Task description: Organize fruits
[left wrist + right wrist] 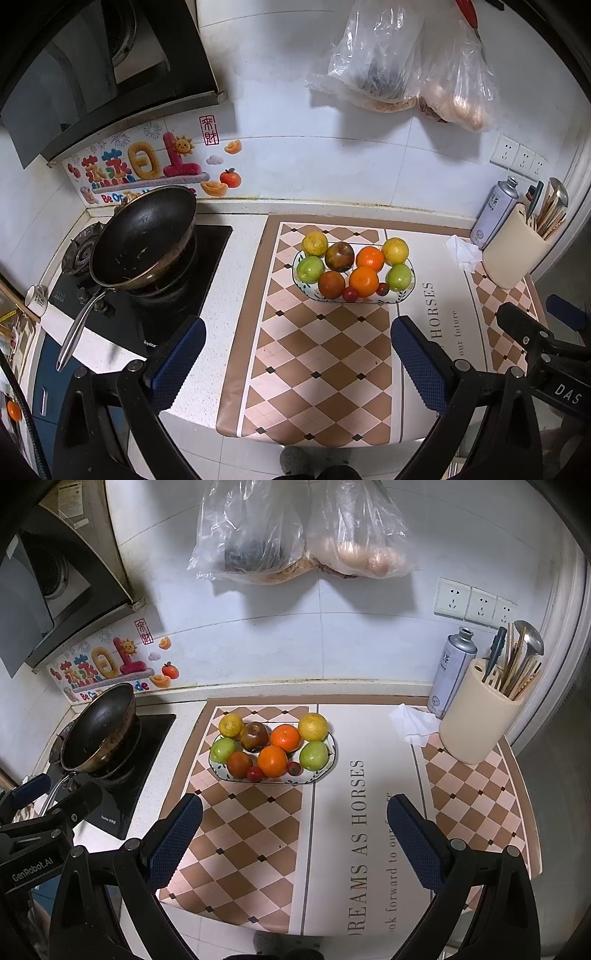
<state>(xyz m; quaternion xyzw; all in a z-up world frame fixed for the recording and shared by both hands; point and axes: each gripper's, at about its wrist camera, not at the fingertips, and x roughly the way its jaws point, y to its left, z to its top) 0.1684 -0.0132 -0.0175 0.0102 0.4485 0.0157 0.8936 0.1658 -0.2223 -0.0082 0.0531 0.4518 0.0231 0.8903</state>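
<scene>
Both tools are spread wide and hold nothing: the left gripper [297, 363] and the right gripper [295, 840] hang over the checkered mat [243, 834], in front of the fruit plate [325, 766]. All the fruit sits on that plate. The oranges [272, 761] look round, firm and a bit slippery, so pinch one across its middle. The tiny red tomatoes [255, 774] look soft. Left of the plate is a black wok [98, 731]; right of it is a utensil holder [476, 716]. Nothing blocks the way.
</scene>
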